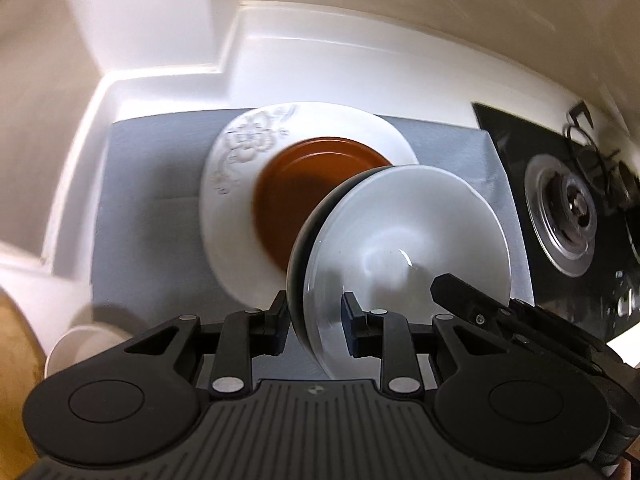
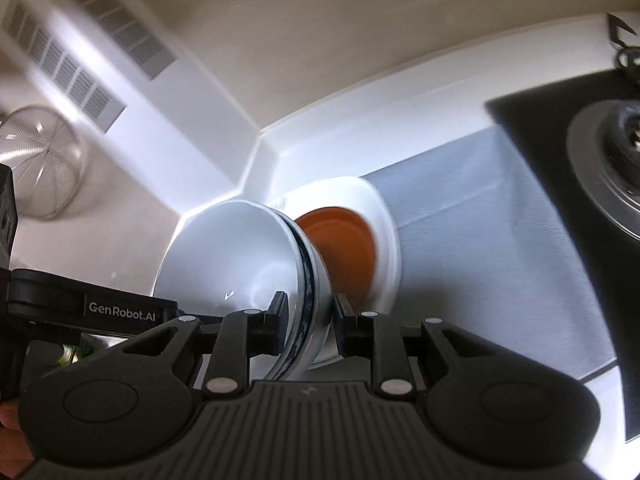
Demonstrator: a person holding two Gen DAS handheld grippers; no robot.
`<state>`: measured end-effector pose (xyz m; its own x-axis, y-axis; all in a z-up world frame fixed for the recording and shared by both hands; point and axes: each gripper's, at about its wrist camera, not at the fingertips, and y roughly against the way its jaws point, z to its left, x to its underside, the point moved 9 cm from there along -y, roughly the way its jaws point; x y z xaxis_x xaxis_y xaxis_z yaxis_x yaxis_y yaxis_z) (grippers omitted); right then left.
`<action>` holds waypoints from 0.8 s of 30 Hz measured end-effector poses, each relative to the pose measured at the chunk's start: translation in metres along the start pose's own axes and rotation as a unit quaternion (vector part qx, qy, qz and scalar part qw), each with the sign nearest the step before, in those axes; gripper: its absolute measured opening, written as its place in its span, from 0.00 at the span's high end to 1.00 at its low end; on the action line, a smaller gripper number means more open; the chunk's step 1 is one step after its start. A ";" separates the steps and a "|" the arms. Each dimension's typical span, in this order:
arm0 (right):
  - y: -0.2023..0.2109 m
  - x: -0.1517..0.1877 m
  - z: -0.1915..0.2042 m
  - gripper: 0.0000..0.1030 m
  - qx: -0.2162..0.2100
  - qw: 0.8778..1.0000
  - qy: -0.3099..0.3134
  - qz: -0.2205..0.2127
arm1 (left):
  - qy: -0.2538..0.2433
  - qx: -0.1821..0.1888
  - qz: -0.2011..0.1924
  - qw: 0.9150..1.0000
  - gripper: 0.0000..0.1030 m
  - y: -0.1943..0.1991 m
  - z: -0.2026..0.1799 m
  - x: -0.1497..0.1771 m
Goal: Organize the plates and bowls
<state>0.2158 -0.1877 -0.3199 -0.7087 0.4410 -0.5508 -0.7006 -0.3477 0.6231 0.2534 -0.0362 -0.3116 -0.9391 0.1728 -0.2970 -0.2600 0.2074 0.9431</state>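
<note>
While both cams are a bit smeary, I can see my left claw (image 1: 315, 318) pinched on the rim of a white bowl (image 1: 408, 248) with a dark outside, held on edge in the air. My right claw (image 2: 307, 320) is clamped on a bowl rim too (image 2: 236, 256), fingers either side of the wall; looks like the same bowl, can't say for sure. Right behind it, a brown plate (image 1: 304, 184) sits on a bigger white plate (image 1: 236, 168) with a grey floral print, both on the grey mat (image 1: 148, 184) near the worktop's (image 1: 256, 64) back left corner. The black stove (image 1: 568, 216) runs along the mat's right edge. A wire strainer (image 2: 40, 164) shows at far left of my right cam.
</note>
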 end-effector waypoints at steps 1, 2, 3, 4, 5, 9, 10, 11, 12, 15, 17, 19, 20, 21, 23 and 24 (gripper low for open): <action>-0.001 -0.001 0.005 0.75 -0.006 1.000 0.000 0.002 | 0.005 -0.001 -0.002 1.000 0.72 0.003 0.005 0.001; -0.003 -0.001 0.012 0.75 -0.010 1.000 0.004 0.004 | 0.008 -0.003 -0.004 1.000 0.72 0.007 0.010 0.002; -0.004 -0.001 0.018 0.75 -0.013 1.000 0.009 0.005 | 0.010 -0.006 -0.006 1.000 0.72 0.010 0.015 0.002; -0.005 -0.001 0.026 0.75 -0.016 1.000 0.016 0.006 | 0.013 -0.011 -0.009 1.000 0.72 0.015 0.020 0.003; -0.006 -0.001 0.033 0.75 -0.019 0.999 0.025 0.007 | 0.016 -0.013 -0.012 1.000 0.72 0.019 0.025 0.002; -0.012 0.000 0.059 0.75 -0.033 0.998 0.049 0.012 | 0.039 -0.026 -0.019 0.999 0.72 0.033 0.047 0.001; -0.015 0.001 0.065 0.75 -0.038 0.998 0.052 0.017 | 0.043 -0.031 -0.023 0.998 0.72 0.037 0.053 0.002; -0.018 0.002 0.071 0.75 -0.042 0.997 0.056 0.022 | 0.048 -0.034 -0.025 0.998 0.72 0.040 0.059 0.003; -0.021 0.003 0.077 0.75 -0.046 0.997 0.060 0.029 | 0.055 -0.036 -0.025 0.998 0.72 0.043 0.066 0.005; -0.030 0.012 0.098 0.75 -0.060 0.994 0.073 0.051 | 0.079 -0.041 -0.023 0.996 0.72 0.053 0.090 0.014; -0.037 0.020 0.114 0.75 -0.068 0.992 0.089 0.066 | 0.092 -0.050 -0.024 0.994 0.72 0.060 0.108 0.024; -0.047 0.033 0.132 0.75 -0.077 0.988 0.107 0.083 | 0.108 -0.063 -0.017 0.992 0.72 0.062 0.127 0.036; -0.053 0.039 0.141 0.76 -0.081 0.985 0.117 0.094 | 0.116 -0.069 -0.012 0.991 0.72 0.063 0.136 0.042; -0.060 0.046 0.149 0.76 -0.084 0.983 0.126 0.104 | 0.126 -0.073 -0.008 0.989 0.72 0.062 0.146 0.047; -0.072 0.060 0.164 0.76 -0.092 0.977 0.144 0.124 | 0.138 -0.082 0.004 0.987 0.72 0.059 0.166 0.059; -0.077 0.067 0.170 0.76 -0.095 0.975 0.149 0.132 | 0.147 -0.084 0.009 0.985 0.72 0.057 0.175 0.065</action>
<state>0.2367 0.0087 -0.3106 -0.8394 0.0646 -0.5397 -0.4728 -0.5764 0.6665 0.2170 0.1553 -0.3028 -0.9621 -0.1171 -0.2461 -0.2521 0.0392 0.9669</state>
